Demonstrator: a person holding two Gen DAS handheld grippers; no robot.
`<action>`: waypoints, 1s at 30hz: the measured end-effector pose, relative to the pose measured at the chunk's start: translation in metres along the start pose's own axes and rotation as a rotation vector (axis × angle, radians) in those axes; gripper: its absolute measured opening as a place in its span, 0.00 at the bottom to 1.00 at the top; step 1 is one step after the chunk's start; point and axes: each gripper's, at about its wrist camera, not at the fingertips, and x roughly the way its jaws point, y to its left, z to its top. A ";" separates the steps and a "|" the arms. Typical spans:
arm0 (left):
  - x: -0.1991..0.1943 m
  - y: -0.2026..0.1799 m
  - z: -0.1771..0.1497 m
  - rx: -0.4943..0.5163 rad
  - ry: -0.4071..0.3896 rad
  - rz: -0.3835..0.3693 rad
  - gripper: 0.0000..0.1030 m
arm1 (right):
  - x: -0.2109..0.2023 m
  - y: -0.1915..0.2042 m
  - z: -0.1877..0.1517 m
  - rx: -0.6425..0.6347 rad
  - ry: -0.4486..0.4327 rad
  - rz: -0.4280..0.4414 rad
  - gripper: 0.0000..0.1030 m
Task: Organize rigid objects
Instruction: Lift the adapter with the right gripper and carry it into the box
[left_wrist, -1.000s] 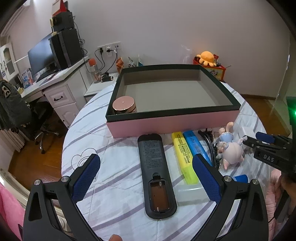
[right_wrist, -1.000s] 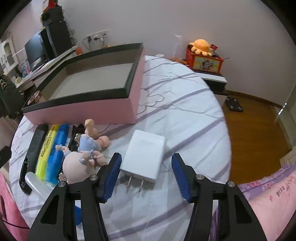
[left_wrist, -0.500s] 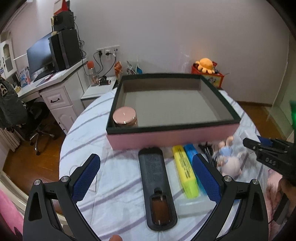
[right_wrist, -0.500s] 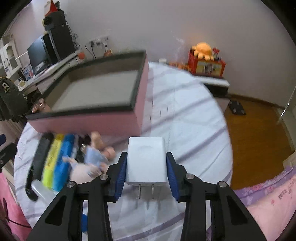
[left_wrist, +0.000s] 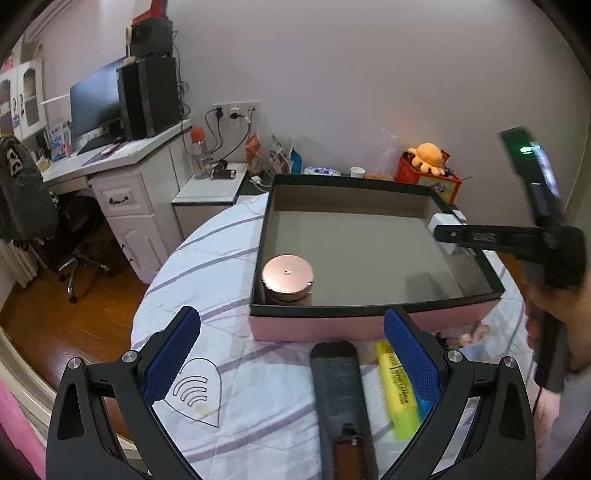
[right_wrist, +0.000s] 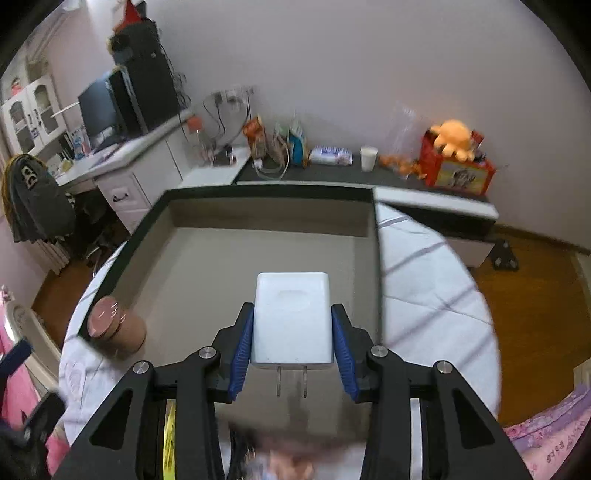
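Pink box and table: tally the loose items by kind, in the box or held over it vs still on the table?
Inside the pink box or held over it:
rose-gold jar: 1
white charger, in the right gripper: 1
On the table:
black remote: 1
highlighters, yellow and blue: 2
doll, partly hidden: 1
Total: 6

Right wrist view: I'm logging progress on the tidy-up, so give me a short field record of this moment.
right gripper: shut on charger, held above the box
left gripper: open, empty
box: holds a round jar in its near left corner
still on table: remote, yellow marker
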 end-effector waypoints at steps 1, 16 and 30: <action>0.004 0.003 0.000 -0.005 0.010 0.000 0.98 | 0.014 0.000 0.005 0.003 0.029 -0.007 0.40; 0.021 0.003 -0.004 0.016 0.050 -0.006 0.98 | 0.065 -0.002 0.020 -0.018 0.160 -0.249 0.40; -0.007 0.006 -0.010 0.018 0.036 0.018 0.98 | 0.055 0.013 0.009 -0.129 0.116 -0.380 0.43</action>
